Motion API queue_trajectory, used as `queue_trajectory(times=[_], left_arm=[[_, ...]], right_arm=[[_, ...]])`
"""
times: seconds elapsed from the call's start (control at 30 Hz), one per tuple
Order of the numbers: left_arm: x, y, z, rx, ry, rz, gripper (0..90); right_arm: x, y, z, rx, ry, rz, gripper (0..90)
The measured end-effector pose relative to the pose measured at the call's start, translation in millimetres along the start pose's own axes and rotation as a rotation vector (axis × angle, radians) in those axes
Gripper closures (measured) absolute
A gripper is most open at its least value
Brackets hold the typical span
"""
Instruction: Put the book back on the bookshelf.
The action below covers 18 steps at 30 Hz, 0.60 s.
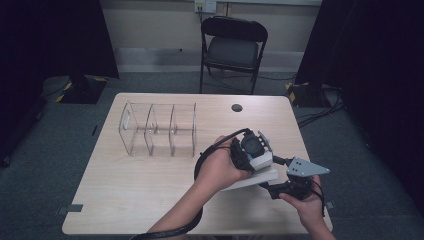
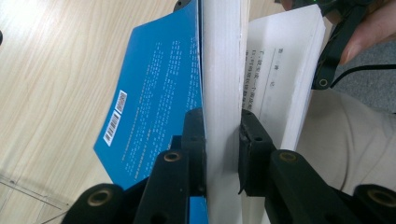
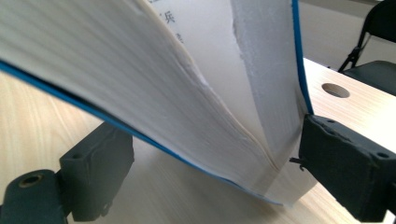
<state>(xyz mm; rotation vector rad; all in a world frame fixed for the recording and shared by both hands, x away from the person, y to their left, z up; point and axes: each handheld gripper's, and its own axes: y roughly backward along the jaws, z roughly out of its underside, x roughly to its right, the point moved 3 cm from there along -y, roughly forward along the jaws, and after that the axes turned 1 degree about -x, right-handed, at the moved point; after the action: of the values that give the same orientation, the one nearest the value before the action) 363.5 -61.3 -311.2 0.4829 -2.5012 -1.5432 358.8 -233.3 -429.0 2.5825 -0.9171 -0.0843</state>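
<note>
A thick book with a blue cover (image 2: 154, 102) and white pages (image 1: 252, 179) is held up above the table near its right front corner. My left gripper (image 2: 222, 140) is shut on a block of its pages, the cover hanging to one side and a printed page block (image 2: 285, 70) to the other. From above, the left gripper (image 1: 257, 162) sits on top of the book. My right gripper (image 3: 215, 163) stands open, its jaws wide apart on either side of the fanned-open book (image 3: 196, 93); one jaw rests against the cover. It shows just right of the book (image 1: 282, 187).
A clear acrylic organiser (image 1: 157, 130) with three compartments stands on the wooden table (image 1: 125, 200) at the left back. A round cable hole (image 1: 237, 107) lies behind the book. A black folding chair (image 1: 232, 45) stands beyond the table's far edge.
</note>
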Motion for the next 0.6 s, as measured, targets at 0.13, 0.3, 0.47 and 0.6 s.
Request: queue_trajectory(times=[0.13,0.3,0.47,0.6], left_arm=[[-2.5,1.2,-1.2,0.001,-0.001,0.002,75.7],[-3.4,0.2,-3.4,-0.005,-0.010,0.006,75.7],[-2.9,0.3,-4.5,-0.006,-0.009,0.005,75.7],[-3.6,0.8,-5.2,-0.015,-0.018,0.004,75.6]], right_arm=[[1.4,0.7,-2.6,0.000,-0.002,-0.008,10.0],[5.4,1.8,0.4,-0.007,0.000,0.001,10.1],[5.6,2.1,-0.9,-0.013,0.015,0.005,10.2],[7.2,2.6,-2.1,-0.017,0.019,0.004,10.2]])
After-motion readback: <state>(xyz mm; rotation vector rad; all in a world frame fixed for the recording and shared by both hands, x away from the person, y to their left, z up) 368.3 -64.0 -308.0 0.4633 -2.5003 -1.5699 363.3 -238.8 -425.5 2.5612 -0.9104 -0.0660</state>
